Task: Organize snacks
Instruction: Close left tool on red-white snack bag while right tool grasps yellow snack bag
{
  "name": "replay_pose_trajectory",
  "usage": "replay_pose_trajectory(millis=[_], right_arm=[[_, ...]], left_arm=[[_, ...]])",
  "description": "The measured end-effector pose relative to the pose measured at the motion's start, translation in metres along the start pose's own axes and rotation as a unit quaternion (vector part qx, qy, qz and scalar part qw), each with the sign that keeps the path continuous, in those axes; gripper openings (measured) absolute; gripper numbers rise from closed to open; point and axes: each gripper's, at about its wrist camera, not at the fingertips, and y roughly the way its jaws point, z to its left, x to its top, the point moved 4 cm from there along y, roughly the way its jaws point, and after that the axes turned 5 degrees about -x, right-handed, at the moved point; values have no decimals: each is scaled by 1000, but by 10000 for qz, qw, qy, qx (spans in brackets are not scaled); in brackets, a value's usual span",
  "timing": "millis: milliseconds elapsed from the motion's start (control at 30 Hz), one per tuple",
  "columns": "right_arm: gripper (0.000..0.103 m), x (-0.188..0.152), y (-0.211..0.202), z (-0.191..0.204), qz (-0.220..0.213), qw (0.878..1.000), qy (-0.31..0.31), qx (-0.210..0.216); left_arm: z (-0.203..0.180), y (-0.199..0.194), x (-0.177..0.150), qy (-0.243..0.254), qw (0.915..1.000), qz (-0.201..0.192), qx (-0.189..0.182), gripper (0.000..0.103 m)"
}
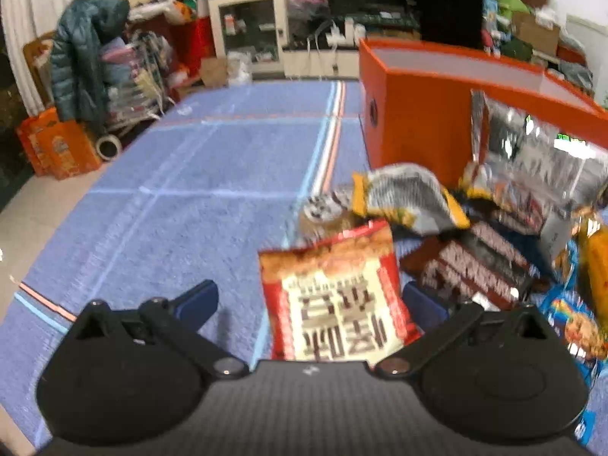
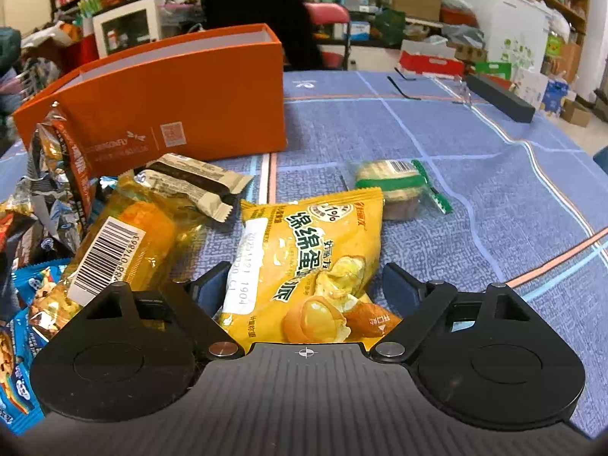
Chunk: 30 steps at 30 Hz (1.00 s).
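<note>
Both grippers tilt down over snacks on the blue cloth.

Left gripper (image 1: 309, 300) stands wide, a red pack (image 1: 334, 296) between its jaws, near its right finger. Right gripper (image 2: 304, 288) straddles a yellow pack (image 2: 307, 266); contact unclear. Orange box (image 2: 171, 102) behind.
</note>
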Motion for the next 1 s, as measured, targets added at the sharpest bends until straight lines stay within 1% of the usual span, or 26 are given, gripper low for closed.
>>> replay_pose_trajectory(millis=[67, 133, 167, 233, 267, 300, 367, 467, 500, 533, 633, 700, 800, 900, 967, 1000], right_arm=[[78, 0, 2, 0, -20, 10000, -37, -22], [77, 0, 4, -1, 1, 10000, 4, 25], [70, 1, 4, -2, -3, 10000, 9, 45], [64, 2, 3, -2, -41, 10000, -59, 23], [61, 2, 3, -1, -47, 9999, -102, 27], [60, 3, 3, -1, -58, 9999, -110, 29], [57, 3, 3, -1, -51, 9999, -103, 51], [53, 3, 1, -1, -47, 9999, -106, 82], [53, 3, 1, -1, -44, 9999, -115, 89], [52, 3, 1, -1, -42, 9999, -117, 93], [52, 2, 1, 0, -42, 9999, -113, 102], [52, 2, 1, 0, -40, 9999, -102, 111], [53, 2, 1, 0, -43, 9999, -103, 123], [54, 2, 2, -1, -55, 9999, -99, 130], [54, 2, 2, -1, -43, 9999, -98, 136], [53, 2, 2, -1, -29, 9998, -105, 142]], left_arm=[[-1, 1, 1, 37, 10000, -31, 4, 102], [0, 6, -1, -5, 9999, 114, -25, 102], [1, 9, -3, -110, 9997, 217, -90, 102], [3, 12, -6, -262, 9988, 353, -235, 99], [2, 11, -6, -221, 9990, 314, -245, 98], [1, 10, -5, -155, 9992, 280, -256, 94], [-1, 10, -5, -107, 9992, 250, -293, 92], [-1, 9, -4, -118, 9990, 236, -351, 87], [-1, 9, -4, -126, 9989, 228, -384, 83], [0, 8, -3, -151, 9988, 231, -413, 81], [3, 8, -2, -219, 9983, 221, -491, 77], [5, 8, -2, -214, 9982, 211, -517, 77], [5, 9, -2, -165, 9985, 207, -477, 79], [4, 11, -3, -124, 9992, 232, -302, 88], [4, 11, -3, -162, 9989, 252, -348, 85], [4, 10, -2, -167, 9988, 224, -394, 75]])
